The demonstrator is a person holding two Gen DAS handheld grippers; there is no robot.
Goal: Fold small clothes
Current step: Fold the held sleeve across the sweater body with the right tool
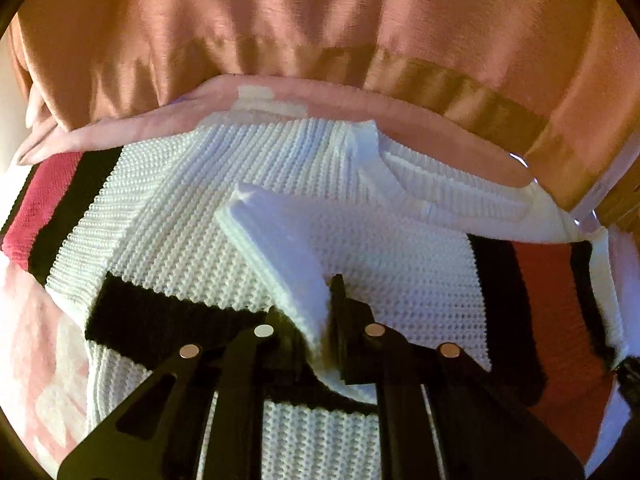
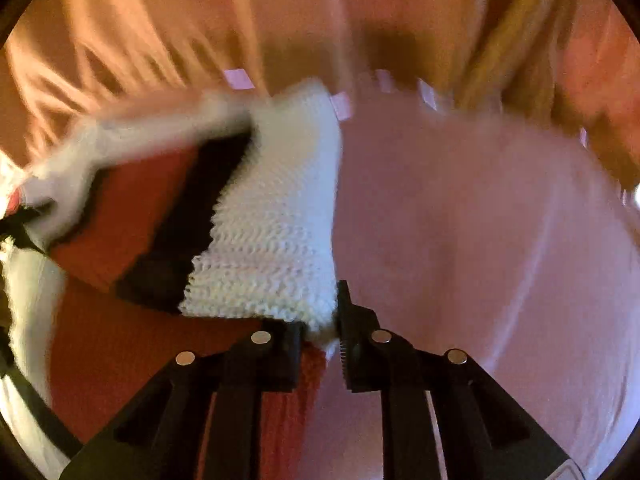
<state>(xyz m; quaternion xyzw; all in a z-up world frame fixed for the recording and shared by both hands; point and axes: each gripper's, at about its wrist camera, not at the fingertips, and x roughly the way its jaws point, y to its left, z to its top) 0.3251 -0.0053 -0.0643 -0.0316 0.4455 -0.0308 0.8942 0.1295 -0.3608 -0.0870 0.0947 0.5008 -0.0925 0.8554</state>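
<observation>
The knitted sweater lay on the pink surface; the left gripper pinched a white fold, the right gripper its white edge; lifting both evenly would keep the fold straight

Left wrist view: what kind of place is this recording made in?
Probably a home folding spot: a knit sweater lies on a pink cloth-covered surface, right before a person in an orange top. Little else shows.
</observation>
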